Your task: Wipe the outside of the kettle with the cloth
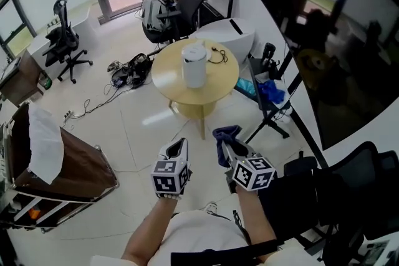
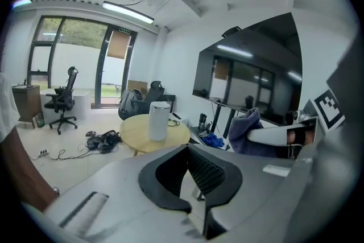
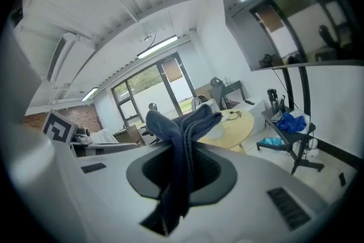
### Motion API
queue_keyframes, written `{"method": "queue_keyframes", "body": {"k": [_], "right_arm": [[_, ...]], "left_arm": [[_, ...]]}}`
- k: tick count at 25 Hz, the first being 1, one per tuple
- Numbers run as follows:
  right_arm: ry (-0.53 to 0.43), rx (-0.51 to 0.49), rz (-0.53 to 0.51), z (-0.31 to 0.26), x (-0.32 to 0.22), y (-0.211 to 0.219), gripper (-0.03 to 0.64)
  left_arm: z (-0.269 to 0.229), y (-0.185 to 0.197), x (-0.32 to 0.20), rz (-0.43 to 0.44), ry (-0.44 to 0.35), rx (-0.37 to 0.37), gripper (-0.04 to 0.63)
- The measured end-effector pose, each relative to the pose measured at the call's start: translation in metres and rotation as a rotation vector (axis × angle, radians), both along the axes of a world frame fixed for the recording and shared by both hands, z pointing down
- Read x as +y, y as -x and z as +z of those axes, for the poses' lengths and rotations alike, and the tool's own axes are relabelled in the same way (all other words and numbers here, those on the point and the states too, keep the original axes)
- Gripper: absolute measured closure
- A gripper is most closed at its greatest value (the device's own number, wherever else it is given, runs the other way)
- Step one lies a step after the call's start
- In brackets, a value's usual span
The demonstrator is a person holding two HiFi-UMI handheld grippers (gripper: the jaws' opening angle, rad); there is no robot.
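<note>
One white kettle [image 1: 194, 65], upright, long axis vertical, on round worktop [image 1: 163, 81]. One blue cloth [image 1: 224, 134] clamped in right gripper [image 1: 230, 149] jaws; left gripper [image 1: 179, 147] jaws closed, empty.

Kettle [image 1: 194, 65] on table [image 1: 163, 76], chair [image 1: 191, 0] behind it.

Left gripper [image 1: 181, 144], right gripper [image 1: 227, 147]: white (checker-marked cubes [image 1: 169, 176])

kettle [image 1: 194, 65]: white, upright, seemingly lidded, on round table [image 1: 163, 81] | cloth [image 1: 223, 135]: dark blue, bunched, clamped in right gripper [image 1: 229, 151]
</note>
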State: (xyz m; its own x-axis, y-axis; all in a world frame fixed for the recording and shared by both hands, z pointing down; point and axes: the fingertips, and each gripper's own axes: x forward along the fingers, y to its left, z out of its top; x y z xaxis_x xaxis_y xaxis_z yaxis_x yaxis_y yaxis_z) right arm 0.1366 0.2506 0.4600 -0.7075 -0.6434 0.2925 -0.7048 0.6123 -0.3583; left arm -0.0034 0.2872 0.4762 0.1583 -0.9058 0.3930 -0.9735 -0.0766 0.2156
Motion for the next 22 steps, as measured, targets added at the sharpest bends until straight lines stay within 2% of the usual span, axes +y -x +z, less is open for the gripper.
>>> {"method": "queue_keyframes", "body": {"k": [8, 15, 22], "right_arm": [[-0.040, 0.072, -0.056, -0.010, 0.025, 0.073, 0.552], [-0.031, 0.101, -0.017, -0.007, 0.033, 0.089, 0.554], [-0.034, 0.113, 0.005, -0.005, 0.036, 0.106, 0.554]], "left_arm": [[-0.010, 0.054, 0.015, -0.020, -0.028, 0.027, 0.595], [-0.011, 0.067, 0.016, 0.020, -0.047, 0.009, 0.594], [-0.023, 0.081, 0.010, 0.067, -0.128, 0.027, 0.594]]}}
